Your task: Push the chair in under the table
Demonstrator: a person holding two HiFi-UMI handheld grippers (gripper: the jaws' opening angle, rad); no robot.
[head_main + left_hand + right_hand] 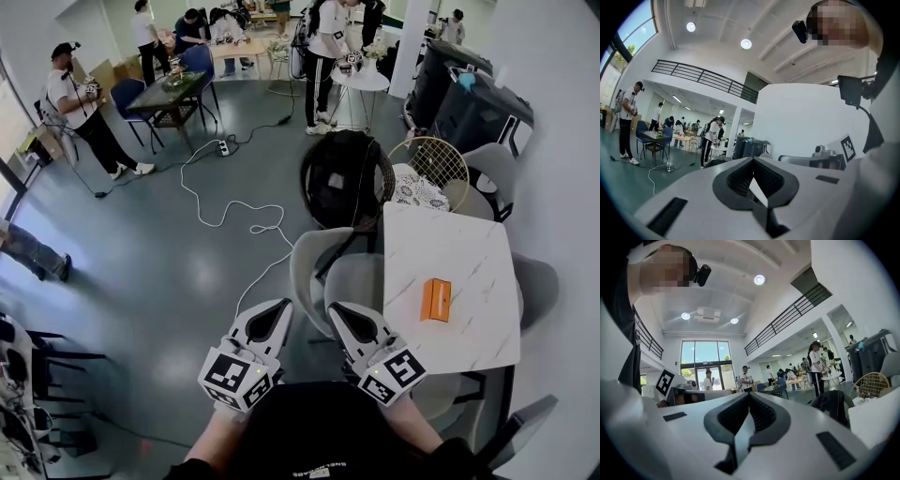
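A grey chair [319,267] stands at the left side of the white marble table [469,323], its seat partly under the tabletop. Both grippers are held low in front of me in the head view, pointing toward the chair. My left gripper [279,307] is shut with nothing in it, over the floor just left of the chair. The right gripper [336,309] is also shut and empty, its tip at the chair's near edge; whether it touches I cannot tell. In the left gripper view the jaws [753,164] meet. In the right gripper view the jaws [749,397] meet too.
An orange box [435,299] lies on the table. A black chair draped with a dark jacket [345,183] and a gold wire chair [441,164] stand at the far end; a grey chair [536,291] is on the right. A white cable [234,214] crosses the floor. People work at tables behind.
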